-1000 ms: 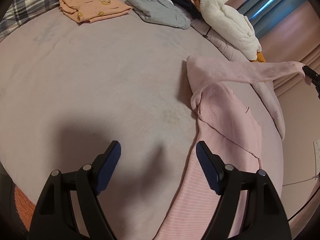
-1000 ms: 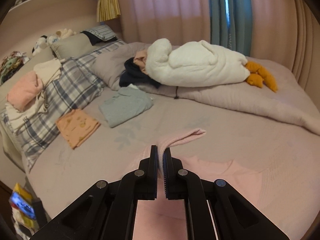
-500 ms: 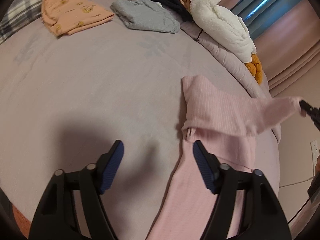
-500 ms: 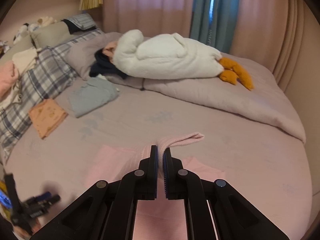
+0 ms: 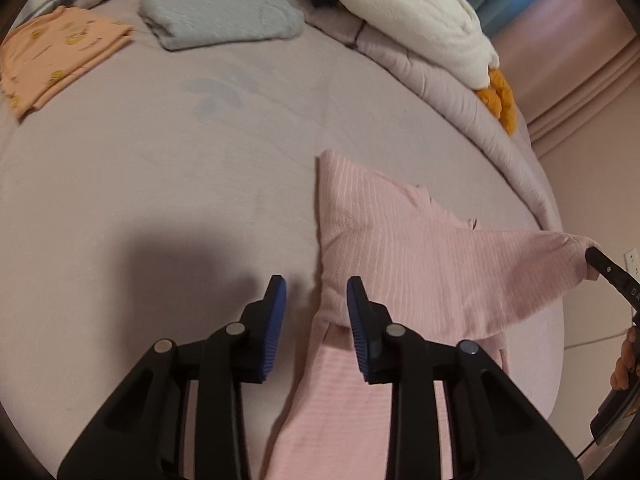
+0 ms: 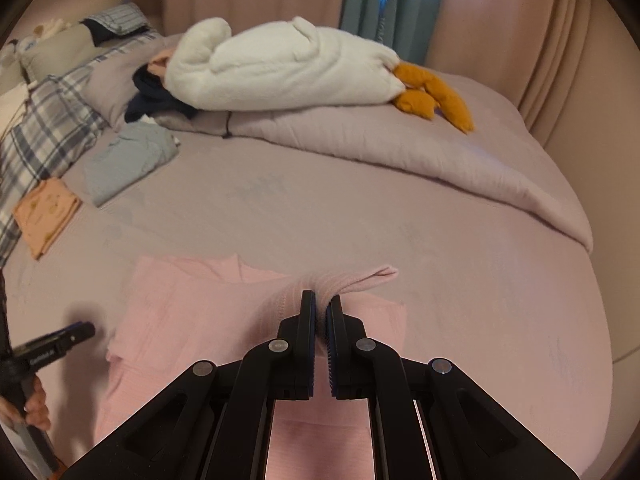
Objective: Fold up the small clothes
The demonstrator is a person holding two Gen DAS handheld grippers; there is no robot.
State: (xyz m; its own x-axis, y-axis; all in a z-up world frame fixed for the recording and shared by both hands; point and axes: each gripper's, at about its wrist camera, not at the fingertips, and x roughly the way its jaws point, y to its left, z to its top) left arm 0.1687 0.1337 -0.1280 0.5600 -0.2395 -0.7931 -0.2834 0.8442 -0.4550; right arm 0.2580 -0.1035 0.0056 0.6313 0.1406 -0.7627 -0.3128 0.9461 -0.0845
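A pink ribbed garment lies on the mauve bed; it also shows in the right wrist view. My right gripper is shut on the cuff of its pink sleeve and holds it stretched across the garment's body; its tip shows in the left wrist view. My left gripper is open and empty, low over the garment's left edge at the sleeve fold, one finger on either side of that edge. It shows in the right wrist view at the far left.
A folded grey garment and a folded orange garment lie at the far left of the bed. A white plush toy with orange feet lies on a rolled duvet. Plaid pillows are at the left.
My right gripper has pulled the sleeve across the garment's body. My left gripper has moved forward to the garment's left edge and its jaws have narrowed.
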